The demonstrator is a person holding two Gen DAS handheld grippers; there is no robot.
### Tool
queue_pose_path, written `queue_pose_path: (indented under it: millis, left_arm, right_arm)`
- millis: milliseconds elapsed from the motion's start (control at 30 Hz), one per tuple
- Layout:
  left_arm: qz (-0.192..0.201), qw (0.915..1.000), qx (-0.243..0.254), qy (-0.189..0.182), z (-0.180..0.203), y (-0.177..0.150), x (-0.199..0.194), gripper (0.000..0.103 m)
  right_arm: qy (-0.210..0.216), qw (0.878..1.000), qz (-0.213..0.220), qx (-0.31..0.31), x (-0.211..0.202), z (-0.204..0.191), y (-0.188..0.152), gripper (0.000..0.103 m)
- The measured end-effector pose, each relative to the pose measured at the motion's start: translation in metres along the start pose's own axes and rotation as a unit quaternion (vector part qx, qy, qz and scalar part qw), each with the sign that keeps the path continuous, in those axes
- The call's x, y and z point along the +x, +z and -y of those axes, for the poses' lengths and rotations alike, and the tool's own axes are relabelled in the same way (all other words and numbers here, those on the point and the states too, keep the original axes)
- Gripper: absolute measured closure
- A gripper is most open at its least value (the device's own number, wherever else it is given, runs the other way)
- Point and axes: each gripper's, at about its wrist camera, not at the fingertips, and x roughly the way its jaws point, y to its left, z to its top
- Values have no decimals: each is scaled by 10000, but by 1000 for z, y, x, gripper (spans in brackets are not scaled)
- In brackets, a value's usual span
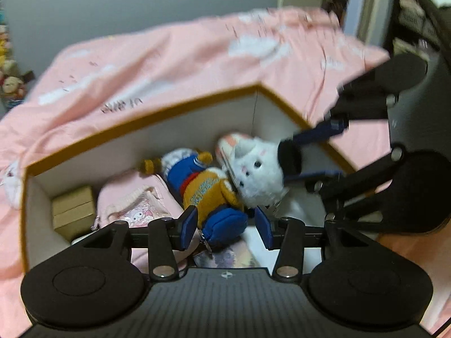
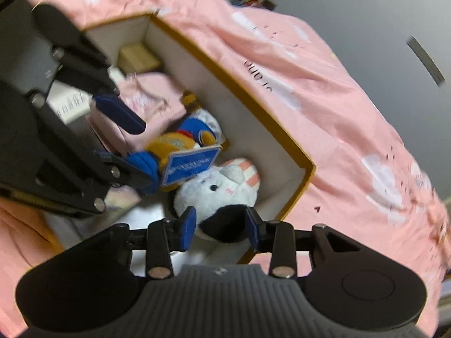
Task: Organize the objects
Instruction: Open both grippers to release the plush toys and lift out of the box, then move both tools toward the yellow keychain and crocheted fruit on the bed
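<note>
An open box with a mustard rim point(image 1: 146, 125) point(image 2: 234, 84) sits on a pink bedspread. Inside lie a blue and orange plush doll point(image 1: 205, 188) point(image 2: 174, 146) with a blue tag point(image 2: 191, 166), and a white plush cat point(image 1: 256, 174) point(image 2: 220, 191) with a black part. My left gripper point(image 1: 227, 225) is open, its fingers either side of the doll's blue leg. My right gripper point(image 2: 221, 225) point(image 1: 310, 155) is closed on the cat's black part, just above the box floor.
Also in the box are a pink pouch point(image 1: 135, 202) point(image 2: 152, 95) and a small tan box point(image 1: 73, 211) point(image 2: 138, 56) in the far corner. The pink bedspread point(image 1: 169, 56) point(image 2: 324, 98) surrounds the box. Stuffed toys point(image 1: 11, 84) stand by the grey wall.
</note>
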Motion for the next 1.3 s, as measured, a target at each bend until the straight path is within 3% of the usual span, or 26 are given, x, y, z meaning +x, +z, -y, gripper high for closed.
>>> queue_pose_path:
  millis: [167, 300, 467, 567, 733, 967, 1300]
  left_arm:
    - [665, 9973, -270, 143, 9, -14, -38, 47]
    - [832, 9957, -380, -138, 15, -23, -59, 47]
    - [757, 9910, -728, -832, 21, -43, -73, 47]
    - [651, 9879, -914, -1069, 23, -59, -73, 45]
    - [392, 9898, -850, -1070, 28, -84, -59, 45]
    - [95, 9861, -1185, -1161, 22, -111, -50, 45]
    - [-12, 9824, -1345, -1296, 24, -123, -40, 36]
  right_arm:
    - [-106, 9951, 452, 870, -40, -7, -16, 64]
    - [-121, 9841, 877, 1537, -76, -19, -37, 64]
    - [-230, 9697, 1090, 2172, -104, -45, -69, 63]
    - [-170, 9590, 1021, 2639, -102, -57, -89, 63]
    - [-255, 9498, 770, 3022, -90, -76, -116, 63]
    - [-274, 9459, 709, 3155, -81, -86, -129, 58]
    - [-244, 9409, 557, 3333, -65, -83, -137, 55]
